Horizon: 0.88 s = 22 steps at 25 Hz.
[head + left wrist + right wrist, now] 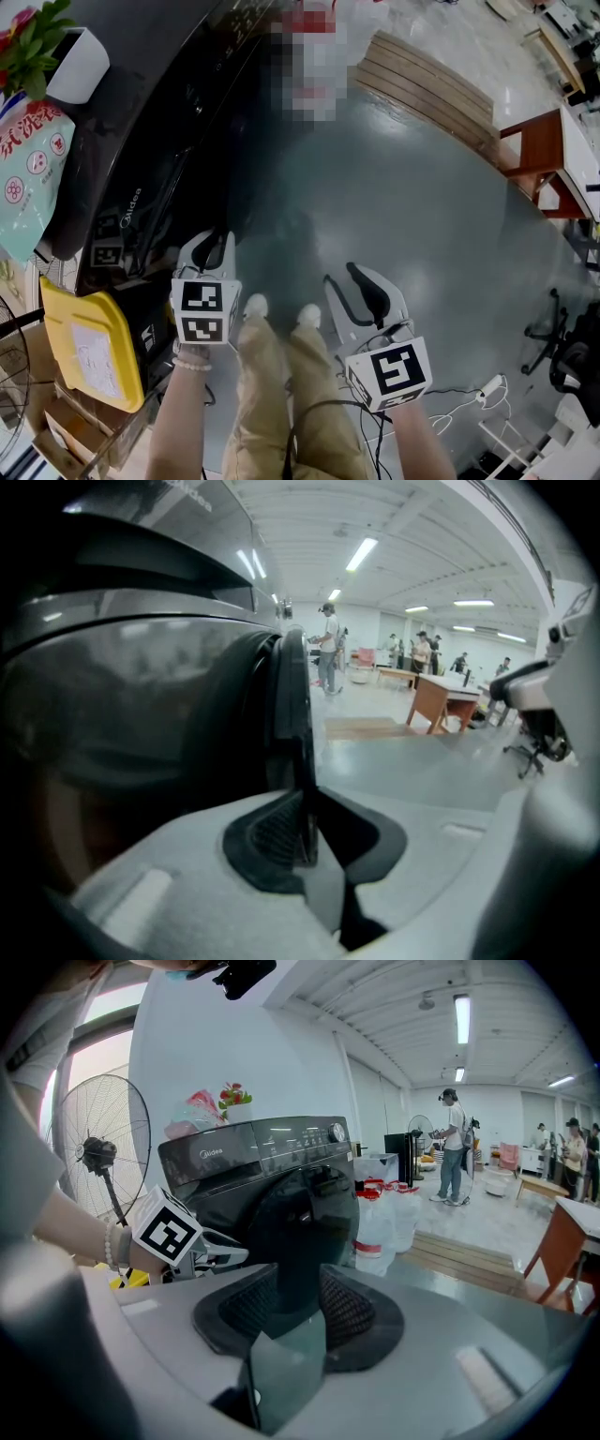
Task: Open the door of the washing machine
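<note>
Grip on door edge, opening step in hand.
My left gripper [305, 822] is clenched on the thin rim of the door [292, 696], at the front of the washing machine [178, 122] standing on the floor to my left. My right gripper [354, 286] hangs released with nothing between its jaws, well apart from the door. I can't tell if the latch has let go yet. I judge the next move calls for a steady pull away from the machine front, swinging round the hinge, grip kept tight so the rim doesn't slip. Count: one washing machine, one door, two grippers, one fan [98, 1152], one yellow box [89, 347], one detergent bag [33, 169].
</note>
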Available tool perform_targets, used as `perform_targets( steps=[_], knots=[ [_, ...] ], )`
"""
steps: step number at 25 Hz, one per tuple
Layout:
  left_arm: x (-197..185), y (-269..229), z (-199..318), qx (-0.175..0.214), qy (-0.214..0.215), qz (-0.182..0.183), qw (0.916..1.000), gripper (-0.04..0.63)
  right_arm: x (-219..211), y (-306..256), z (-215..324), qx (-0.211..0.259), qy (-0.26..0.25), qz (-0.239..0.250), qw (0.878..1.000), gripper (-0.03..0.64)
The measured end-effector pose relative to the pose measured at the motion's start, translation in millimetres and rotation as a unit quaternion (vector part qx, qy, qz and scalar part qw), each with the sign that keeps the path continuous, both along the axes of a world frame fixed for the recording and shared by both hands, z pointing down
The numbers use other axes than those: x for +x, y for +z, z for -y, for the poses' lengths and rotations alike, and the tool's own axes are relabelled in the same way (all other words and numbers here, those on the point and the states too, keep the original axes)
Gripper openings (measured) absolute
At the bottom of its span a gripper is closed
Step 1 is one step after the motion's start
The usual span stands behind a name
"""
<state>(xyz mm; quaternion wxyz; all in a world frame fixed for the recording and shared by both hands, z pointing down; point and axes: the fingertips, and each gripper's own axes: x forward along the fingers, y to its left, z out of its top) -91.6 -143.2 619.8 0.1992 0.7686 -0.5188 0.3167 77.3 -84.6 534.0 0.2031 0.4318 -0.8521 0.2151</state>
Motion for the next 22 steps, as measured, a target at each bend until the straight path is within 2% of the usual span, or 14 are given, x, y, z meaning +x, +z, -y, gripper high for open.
perform_targets(
  steps=[8, 18, 22],
  knots=[
    [46, 0, -13, -0.007, 0.048, -0.027, 0.9984, 0.046, 6, -1, 2, 0.002, -0.001, -0.002, 1.0, 0.124],
    [108, -2, -30, -0.025, 0.135, -0.063, 0.9886, 0.078, 23, -3, 8, 0.008, 0.011, -0.009, 1.0, 0.124],
    [111, -8, -35, -0.02, 0.145, -0.062, 0.9872, 0.038, 25, 0, 12, 0.007, 0.015, -0.011, 1.0, 0.124]
  ],
)
